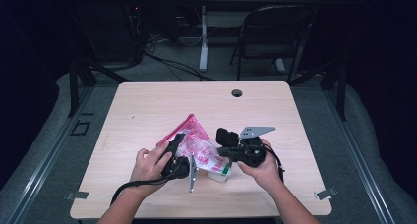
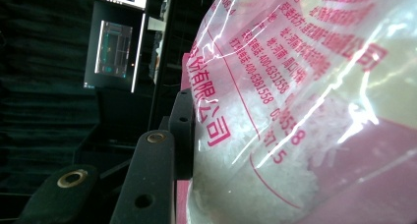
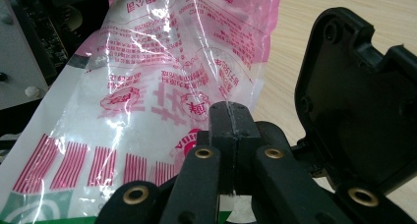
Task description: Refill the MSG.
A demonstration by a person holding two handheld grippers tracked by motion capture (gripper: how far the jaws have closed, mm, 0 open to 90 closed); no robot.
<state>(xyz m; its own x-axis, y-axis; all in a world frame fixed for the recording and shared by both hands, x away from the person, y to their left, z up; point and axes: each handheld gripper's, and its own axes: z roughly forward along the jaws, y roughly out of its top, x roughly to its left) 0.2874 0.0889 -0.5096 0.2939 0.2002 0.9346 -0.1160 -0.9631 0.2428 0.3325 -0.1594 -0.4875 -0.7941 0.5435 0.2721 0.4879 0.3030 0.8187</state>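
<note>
The clear plastic bag (image 1: pixel 199 145) with pink print lies near the front middle of the wooden table (image 1: pixel 147 106), held up between both grippers, and white grains show through its film in the left gripper view (image 2: pixel 236 184). It looks soft and slippery, with loose contents that will likely slump toward whichever end hangs lowest, so the filled body is a poor place to grip; the flat empty film near an edge is the safer hold. The left gripper (image 1: pixel 178 153) clamps the bulging, filled part between partly closed jaws. The right gripper (image 3: pixel 229 118) has its jaws pressed fully together, pinching a thin fold of the bag's film (image 3: pixel 162 86).
</note>
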